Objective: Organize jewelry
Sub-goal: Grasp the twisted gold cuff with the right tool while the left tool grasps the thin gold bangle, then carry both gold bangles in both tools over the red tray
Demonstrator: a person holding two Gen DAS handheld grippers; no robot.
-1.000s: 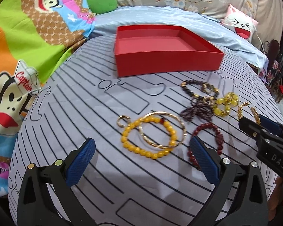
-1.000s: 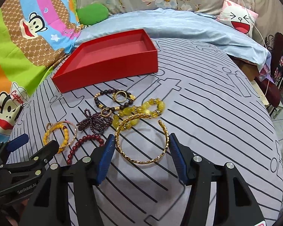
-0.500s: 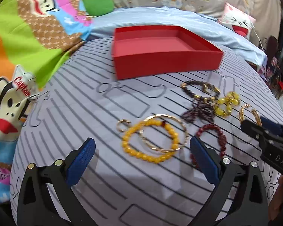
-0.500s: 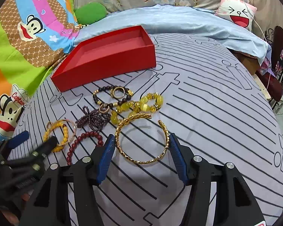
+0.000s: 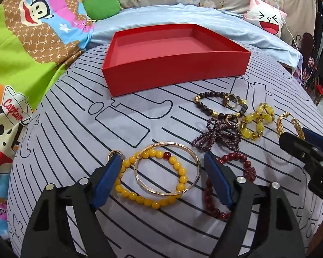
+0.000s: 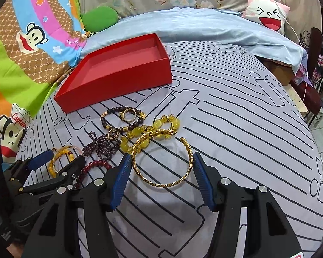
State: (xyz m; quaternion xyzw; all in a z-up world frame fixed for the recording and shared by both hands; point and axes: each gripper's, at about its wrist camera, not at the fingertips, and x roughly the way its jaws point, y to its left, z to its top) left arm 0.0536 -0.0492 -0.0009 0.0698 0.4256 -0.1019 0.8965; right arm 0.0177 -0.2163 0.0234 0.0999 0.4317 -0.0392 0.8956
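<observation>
On a bed spread with a grey cloth [image 5: 60, 142] printed in black lines, two hand-held grippers straddle jewelry laid out near an empty red box [image 5: 172, 53], which waits at the far side, apparently to receive each piece. The left gripper [image 5: 163, 180], its jaws just closing, brackets a thin gold bangle [image 5: 168, 167] lying across an orange bead bracelet [image 5: 152, 178]; the blue pads stand either side, with contact not clear enough to call a grip. The right gripper [image 6: 161, 182] sits half-open around an open gold cuff [image 6: 163, 161], pads just beside its sides, not visibly pressing. Between the two lie a dark red bead bracelet [image 5: 236, 172], a purple bead strand [image 5: 217, 137], a dark bead bracelet with gold charms [image 5: 219, 105] and chunky yellow beads [image 5: 256, 122], clustered right of centre. A cartoon-monkey blanket [image 5: 21, 53] borders the left, a pale blue sheet [image 6: 204, 25] the far side, with a floral cushion and a laughing-face pillow [image 6: 267, 15] beyond.
</observation>
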